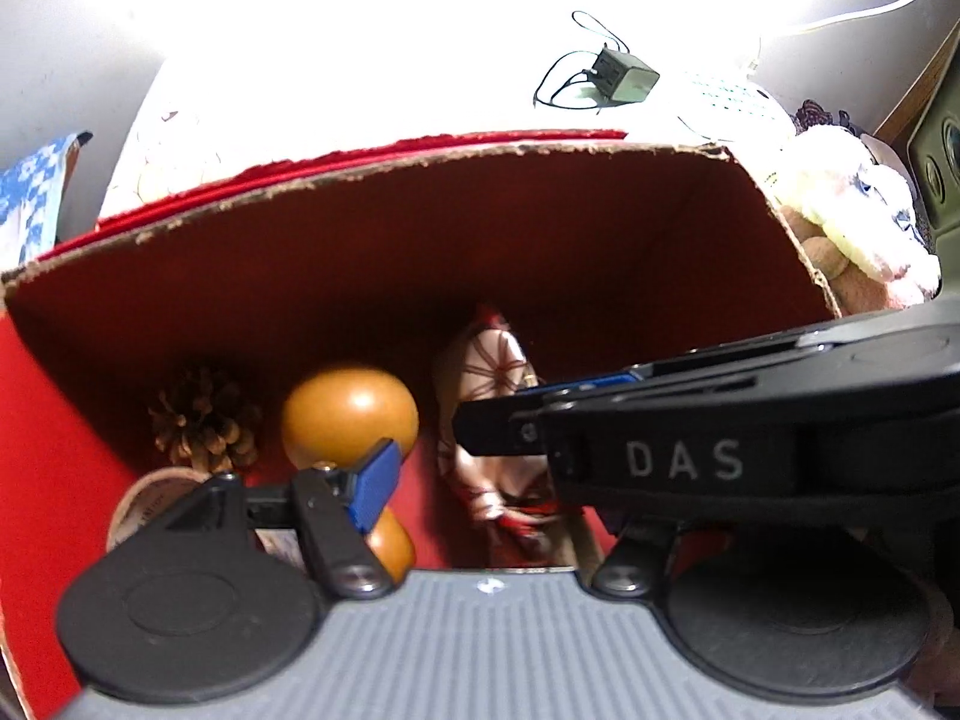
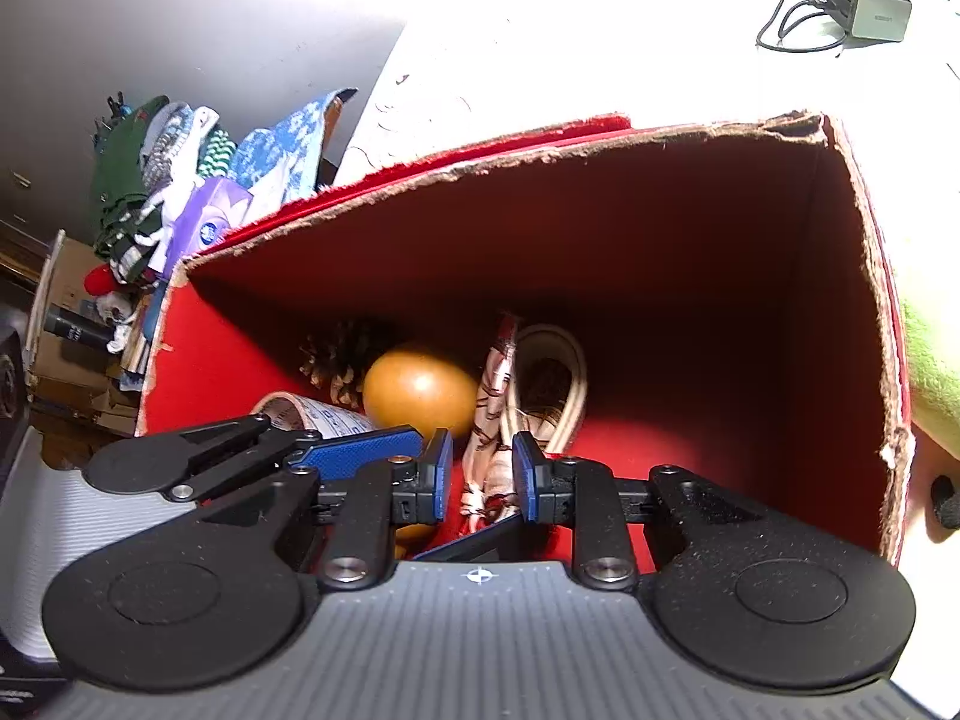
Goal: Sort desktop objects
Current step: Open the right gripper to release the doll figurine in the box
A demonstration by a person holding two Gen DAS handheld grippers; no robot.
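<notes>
A red cardboard box [image 1: 360, 252] [image 2: 660, 252] stands open below both grippers. Inside lie a pine cone [image 1: 201, 420] [image 2: 342, 357], an orange-brown gourd [image 1: 351, 411] [image 2: 420, 390], a roll of printed tape [image 1: 141, 510] [image 2: 312, 411] and a patterned white-and-red cloth item [image 1: 498, 414] [image 2: 498, 420] with a cream loop [image 2: 564, 372]. My right gripper [image 2: 480, 477] is open over the box, its pads either side of the cloth item but apart from it. My left gripper shows one blue pad [image 1: 375, 483] beside the gourd; the right gripper's body [image 1: 720, 450] hides its other finger.
A grey charger [image 1: 624, 75] [image 2: 864, 6] with black cables lies on the bright white table beyond the box. Plush toys [image 1: 852, 222] sit right of the box. Piled clothes and a tissue box [image 2: 198, 204] are to the left. A green cloth [image 2: 930, 354] lies right.
</notes>
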